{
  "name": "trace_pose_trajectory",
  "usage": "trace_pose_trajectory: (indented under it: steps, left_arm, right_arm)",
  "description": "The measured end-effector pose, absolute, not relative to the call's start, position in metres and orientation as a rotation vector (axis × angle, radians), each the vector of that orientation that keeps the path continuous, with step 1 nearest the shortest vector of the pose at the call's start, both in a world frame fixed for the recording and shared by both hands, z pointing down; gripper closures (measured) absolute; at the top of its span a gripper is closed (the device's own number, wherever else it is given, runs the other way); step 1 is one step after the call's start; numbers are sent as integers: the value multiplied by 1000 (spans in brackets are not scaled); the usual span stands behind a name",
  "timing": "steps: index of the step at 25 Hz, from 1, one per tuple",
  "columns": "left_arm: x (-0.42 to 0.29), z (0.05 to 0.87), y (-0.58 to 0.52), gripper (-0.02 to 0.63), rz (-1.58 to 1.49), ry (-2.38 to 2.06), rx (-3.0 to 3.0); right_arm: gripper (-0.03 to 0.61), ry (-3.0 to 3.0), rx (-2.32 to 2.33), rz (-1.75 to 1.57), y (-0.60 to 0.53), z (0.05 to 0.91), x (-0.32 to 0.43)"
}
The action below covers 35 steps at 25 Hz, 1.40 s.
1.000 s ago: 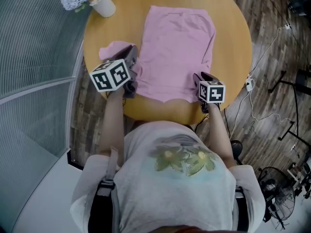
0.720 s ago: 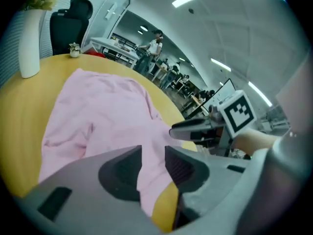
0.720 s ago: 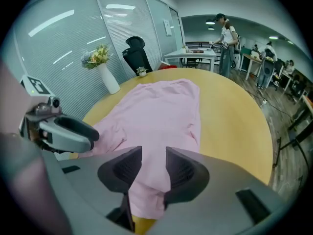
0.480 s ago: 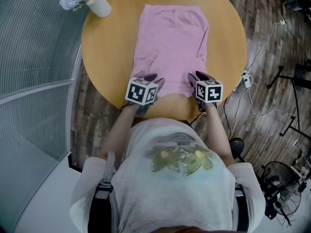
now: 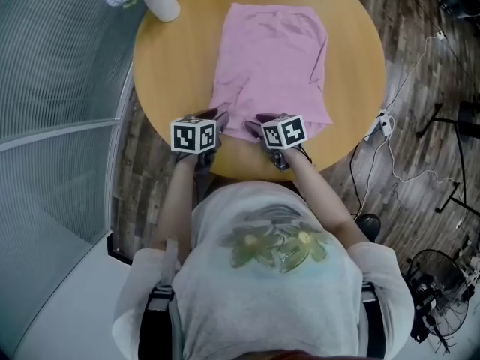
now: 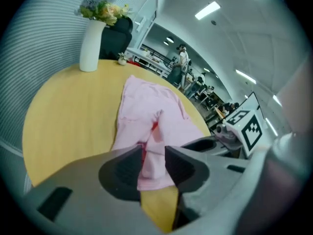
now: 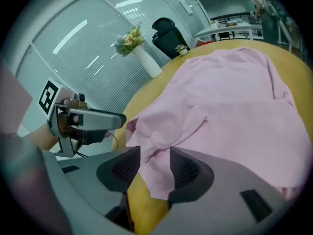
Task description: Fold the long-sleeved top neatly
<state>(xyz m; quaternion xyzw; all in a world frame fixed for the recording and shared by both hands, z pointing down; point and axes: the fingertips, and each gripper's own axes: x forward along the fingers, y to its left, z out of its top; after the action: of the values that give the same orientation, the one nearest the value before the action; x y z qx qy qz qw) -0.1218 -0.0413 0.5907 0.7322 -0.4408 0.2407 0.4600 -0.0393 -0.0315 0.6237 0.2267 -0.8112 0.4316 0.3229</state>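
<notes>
The pink long-sleeved top [image 5: 270,58] lies flat on the round wooden table [image 5: 172,58] with its sleeves folded in. My left gripper [image 5: 211,115] sits at the near-left corner of the hem; its jaws have just been opening and stand apart. The hem corner [image 6: 151,173] shows in the gap of the left gripper [image 6: 154,160], unpressed. My right gripper [image 5: 259,121] is over the middle of the near hem. Its jaws have just opened further, and rumpled pink cloth [image 7: 161,131] lies between them without being pinched in the right gripper [image 7: 155,163].
A white vase of flowers [image 5: 161,2] stands at the table's far left edge. Both grippers work close to the table's near rim [image 5: 247,172]. A glass wall runs along the left; cables and stands [image 5: 442,126] lie on the wood floor at right.
The left gripper let go of the left sleeve, now folded onto the body, and came down to the near-left hem corner. The right gripper slid left along the near hem.
</notes>
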Motion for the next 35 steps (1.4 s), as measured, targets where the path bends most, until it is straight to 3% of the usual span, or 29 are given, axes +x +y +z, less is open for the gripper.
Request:
trace_pose_trajectory:
  steps: [5, 8, 10, 12, 15, 22, 30, 34, 35]
  left_arm:
    - [-101, 633, -17, 494, 731, -989, 1754]
    - [-96, 635, -13, 568, 629, -959, 1697]
    - [-91, 626, -13, 584, 532, -928, 1676]
    - [-85, 614, -11, 584, 462, -893, 1682]
    - [-79, 597, -8, 584, 447, -854, 1762]
    - [-89, 586, -10, 584, 667, -948, 1935]
    - [-119, 567, -27, 584, 616, -1049, 1940]
    - [-129, 565, -29, 583, 621, -1083, 1928]
    - [-130, 566, -29, 583, 627, -1085, 1926]
  right_arm:
    - [396, -2081, 507, 1139, -8, 645, -63]
    - [397, -2073, 507, 1124, -4, 655, -70]
    - [402, -2079, 530, 1097, -6, 657, -69]
    - [514, -2098, 547, 1068, -7, 651, -62]
    - [551, -2161, 568, 974, -13, 631, -40]
    - [557, -2234, 842, 596, -67, 556, 61]
    - [560, -2451, 1135, 432, -104, 445, 132]
    - [554, -2380, 1110, 588, -91, 478, 144]
    - [523, -2360, 1078, 675, -85, 496, 140]
